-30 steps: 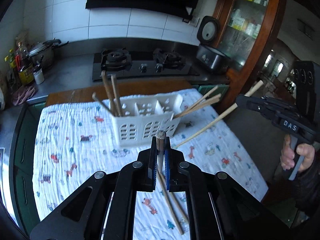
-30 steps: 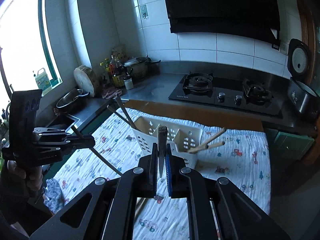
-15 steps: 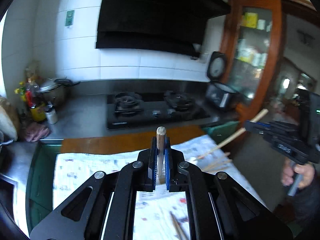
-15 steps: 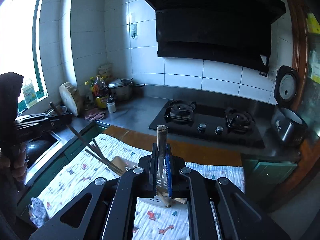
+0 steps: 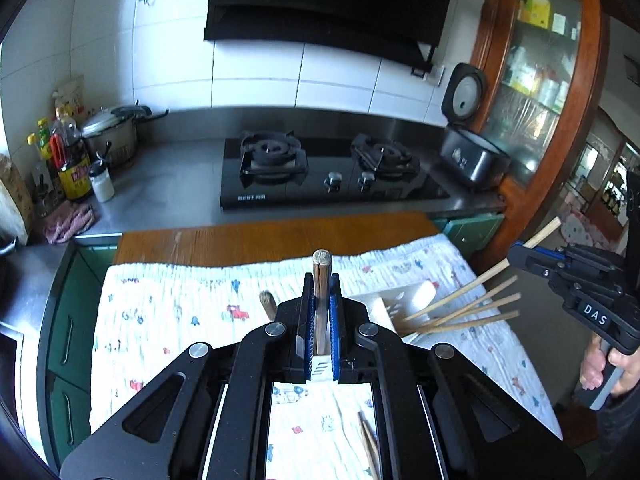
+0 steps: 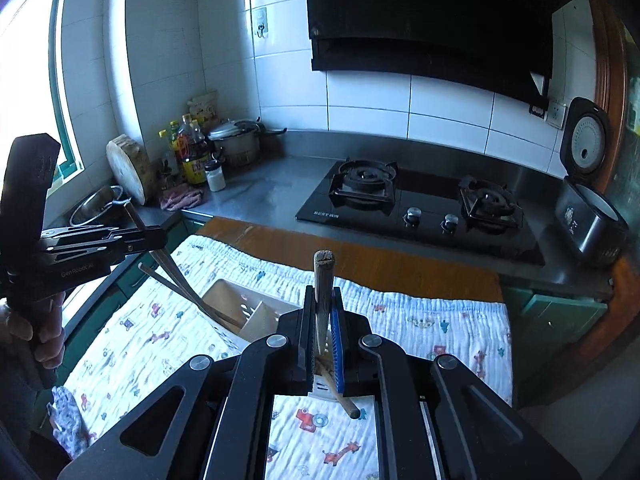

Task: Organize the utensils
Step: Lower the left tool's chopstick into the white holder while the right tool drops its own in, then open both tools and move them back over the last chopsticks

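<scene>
My left gripper [image 5: 321, 300] is shut on a dark chopstick [image 5: 321, 280] that stands upright between its fingers, over the white slotted utensil holder [image 5: 404, 300]. My right gripper [image 6: 323, 312] is shut on a light wooden chopstick [image 6: 323, 276], held above the same holder [image 6: 236, 312]. In the left wrist view the right gripper [image 5: 520, 254] shows at the right with its pale chopstick [image 5: 536, 238] angled down toward the holder's right end, beside several light chopsticks [image 5: 472, 314]. In the right wrist view the left gripper [image 6: 156, 236] lowers its dark chopstick [image 6: 176, 276] into the holder's left end.
The holder stands on a printed white cloth [image 5: 168, 312] over a wooden table [image 5: 260, 238]. Two chopsticks [image 5: 368, 448] lie on the cloth near me. A gas hob [image 5: 320, 172], rice cooker [image 5: 472, 160], pot and bottles [image 5: 72, 160] sit on the steel counter behind.
Both grippers rose and tilted up, then came back down over the holder, each still holding its chopstick. The holder sits partly hidden under the fingers now.
</scene>
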{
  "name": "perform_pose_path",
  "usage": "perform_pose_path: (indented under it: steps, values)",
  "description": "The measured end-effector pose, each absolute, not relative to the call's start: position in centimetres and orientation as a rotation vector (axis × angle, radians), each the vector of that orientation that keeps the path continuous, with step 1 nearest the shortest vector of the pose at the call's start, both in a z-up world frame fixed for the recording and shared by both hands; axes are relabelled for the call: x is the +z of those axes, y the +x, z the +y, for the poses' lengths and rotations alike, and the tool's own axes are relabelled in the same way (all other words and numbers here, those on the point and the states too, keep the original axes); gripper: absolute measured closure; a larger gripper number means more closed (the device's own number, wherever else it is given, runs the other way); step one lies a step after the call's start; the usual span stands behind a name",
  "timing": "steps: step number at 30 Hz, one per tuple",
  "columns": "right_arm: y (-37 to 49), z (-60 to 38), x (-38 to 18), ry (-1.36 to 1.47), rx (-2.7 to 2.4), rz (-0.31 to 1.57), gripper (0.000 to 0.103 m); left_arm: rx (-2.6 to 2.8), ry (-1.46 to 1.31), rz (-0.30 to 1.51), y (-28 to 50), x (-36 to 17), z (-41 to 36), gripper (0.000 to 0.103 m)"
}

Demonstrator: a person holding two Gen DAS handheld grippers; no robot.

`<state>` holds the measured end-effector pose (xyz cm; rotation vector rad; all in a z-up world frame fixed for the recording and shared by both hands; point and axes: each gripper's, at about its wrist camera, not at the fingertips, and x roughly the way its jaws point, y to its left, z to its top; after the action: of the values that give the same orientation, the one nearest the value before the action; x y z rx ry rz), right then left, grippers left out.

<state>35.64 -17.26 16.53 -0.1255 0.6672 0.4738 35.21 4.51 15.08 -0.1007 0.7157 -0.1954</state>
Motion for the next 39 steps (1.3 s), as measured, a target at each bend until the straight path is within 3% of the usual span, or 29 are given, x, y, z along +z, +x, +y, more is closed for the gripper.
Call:
perform_pose_path:
  steps: [20, 25, 30, 39]
  values:
    - [37.1, -17.8, 13.5, -0.094, 0.432, 0.730, 0.094, -0.182, -0.076, 0.758, 35.8, 13.3, 4.4, 0.096]
    - [35.6, -18.4, 14.8, -0.100, 0.415, 0.672, 0.081, -0.192, -0.097, 0.735, 34.8, 14.1, 4.8, 0.094]
    - [32.6, -18.9, 15.7, -0.089, 0.435, 0.621, 0.076, -0.208, -0.110, 0.691, 32.4, 15.5, 4.8, 0.087]
    - [26.5, -18.4, 12.1, -0.067, 0.501, 0.665, 0.075, -0.199, -0.132, 0.681, 28.5, 14.9, 5.3, 0.081]
